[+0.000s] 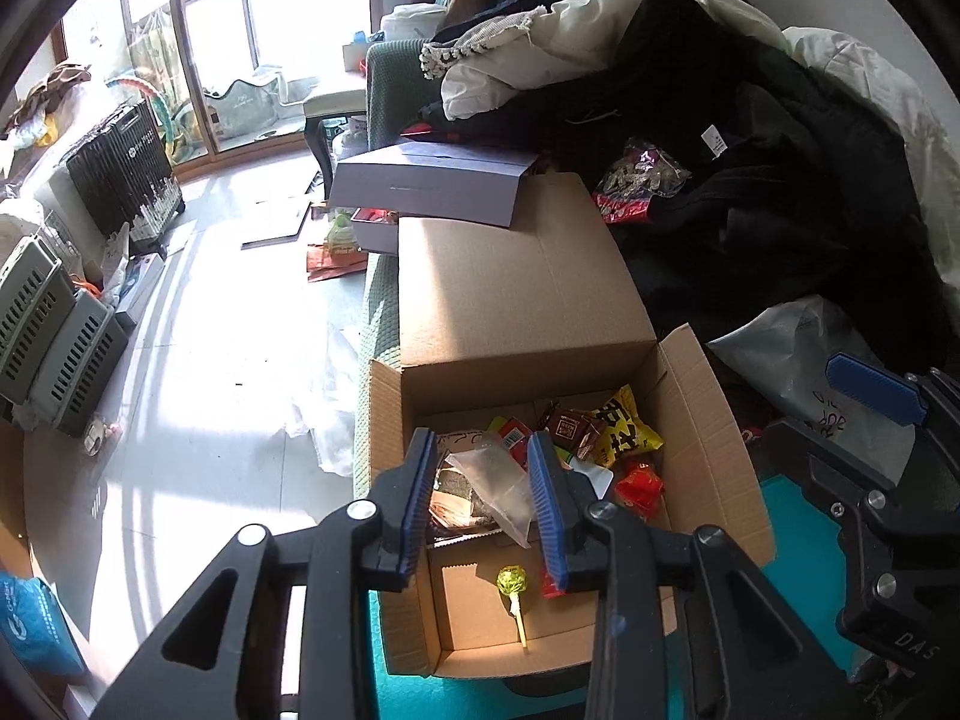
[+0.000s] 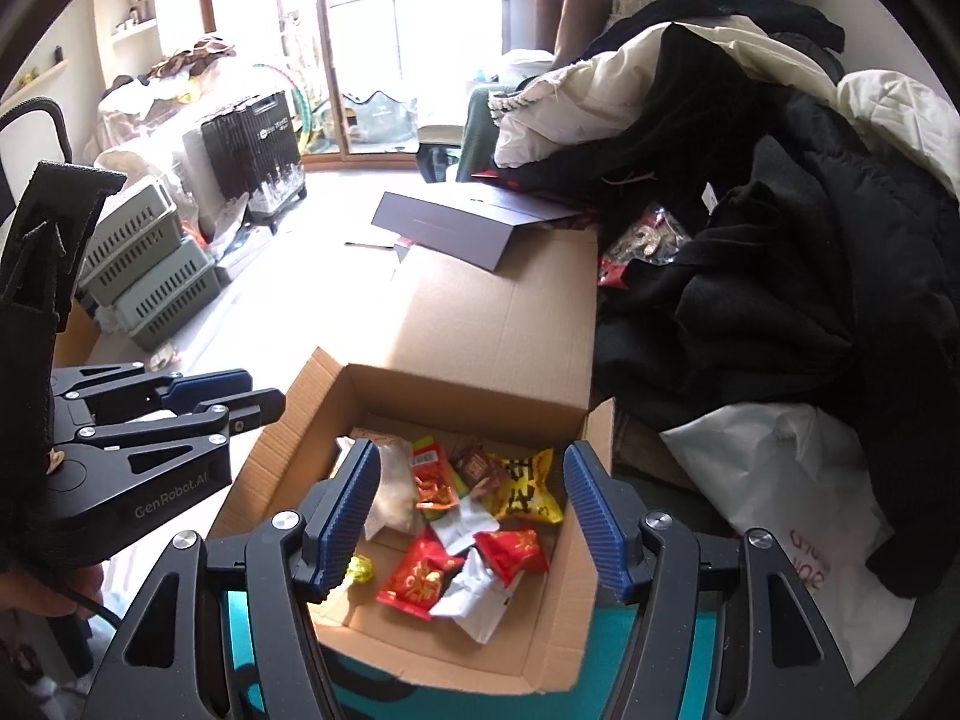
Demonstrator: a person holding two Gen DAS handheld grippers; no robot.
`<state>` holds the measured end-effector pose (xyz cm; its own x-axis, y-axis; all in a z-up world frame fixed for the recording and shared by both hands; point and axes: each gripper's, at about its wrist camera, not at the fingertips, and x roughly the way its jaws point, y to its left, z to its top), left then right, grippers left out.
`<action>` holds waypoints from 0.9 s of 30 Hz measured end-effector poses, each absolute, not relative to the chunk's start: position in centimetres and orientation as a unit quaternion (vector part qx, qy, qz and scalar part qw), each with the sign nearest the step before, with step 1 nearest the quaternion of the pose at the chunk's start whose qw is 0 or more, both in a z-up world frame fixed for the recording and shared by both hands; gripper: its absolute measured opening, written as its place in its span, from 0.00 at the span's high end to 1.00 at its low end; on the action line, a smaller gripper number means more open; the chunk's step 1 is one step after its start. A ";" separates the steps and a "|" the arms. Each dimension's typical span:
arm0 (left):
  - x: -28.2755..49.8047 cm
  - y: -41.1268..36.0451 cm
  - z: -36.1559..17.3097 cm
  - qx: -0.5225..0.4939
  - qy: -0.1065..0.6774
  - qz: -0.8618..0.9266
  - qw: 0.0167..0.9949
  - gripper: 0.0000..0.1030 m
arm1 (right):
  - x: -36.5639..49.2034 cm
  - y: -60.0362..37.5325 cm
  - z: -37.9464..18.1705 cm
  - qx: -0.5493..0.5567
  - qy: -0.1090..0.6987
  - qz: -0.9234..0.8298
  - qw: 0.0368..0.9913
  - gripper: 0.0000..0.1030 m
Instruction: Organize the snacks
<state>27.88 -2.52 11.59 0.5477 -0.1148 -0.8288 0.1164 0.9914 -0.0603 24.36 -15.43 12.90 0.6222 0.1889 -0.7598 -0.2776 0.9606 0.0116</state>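
Left wrist view: the left tool (image 1: 485, 501) hangs part-open and empty above the box (image 1: 528, 300), snacks (image 1: 624, 423) heaped inside. Right wrist view: the right tool (image 2: 471, 516), wider, holds nothing; best next, fetch the stray bag (image 2: 645, 243) beside the clothes (image 2: 810, 276).

One open box (image 2: 540, 648) holds the snacks: two red packets (image 2: 420, 579), one yellow packet (image 2: 528, 489), one brown packet (image 2: 477, 468), one green lollipop (image 1: 511, 581), one clear bag (image 1: 498, 480). Far left, two grey crates (image 2: 150, 276). Two grippers (image 1: 483, 501) above.
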 end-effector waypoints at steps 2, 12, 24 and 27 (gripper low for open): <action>27.0 -2.3 12.8 -0.003 0.455 -0.068 0.888 0.19 | 23.5 -15.3 14.2 -0.053 0.400 0.132 0.905 0.32; 21.5 -0.8 18.8 -0.005 0.395 -0.054 0.917 0.17 | 17.3 -15.1 20.2 -0.065 0.330 0.125 0.933 0.21; 14.1 0.0 23.5 0.006 0.340 -0.062 0.938 0.17 | 11.2 -15.7 24.0 -0.028 0.306 0.104 0.946 0.15; 12.8 0.2 23.4 0.003 0.341 -0.067 0.938 0.17 | 9.8 -15.8 24.2 -0.025 0.300 0.099 0.948 0.15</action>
